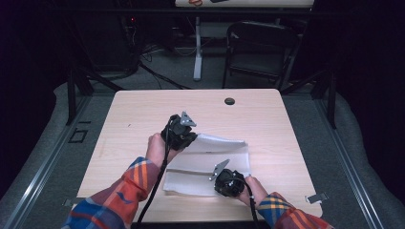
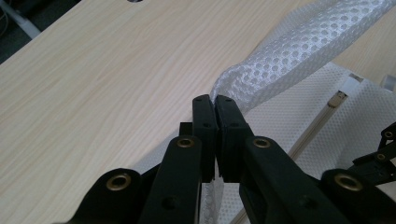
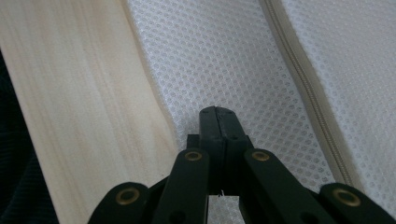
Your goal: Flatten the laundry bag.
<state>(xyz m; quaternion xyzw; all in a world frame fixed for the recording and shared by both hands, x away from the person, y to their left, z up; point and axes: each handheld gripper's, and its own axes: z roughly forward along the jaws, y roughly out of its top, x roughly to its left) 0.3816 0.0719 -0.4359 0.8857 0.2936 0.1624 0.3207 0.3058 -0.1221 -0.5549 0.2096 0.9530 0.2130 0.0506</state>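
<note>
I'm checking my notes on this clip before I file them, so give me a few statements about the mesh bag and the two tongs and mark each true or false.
1. The left tongs are shut on a raised fold of the white mesh bag. True.
2. The right tongs stand wide open above bare wood. False: their jaws are together, over the bag's mesh, and whether they pinch it cannot be told.
3. The bag has a zipper running along it. True.
4. The bag hangs off the edge of the table. False: it lies on the tabletop, near the person's side.
5. The table is dark metal. False: it is light wood.
</note>
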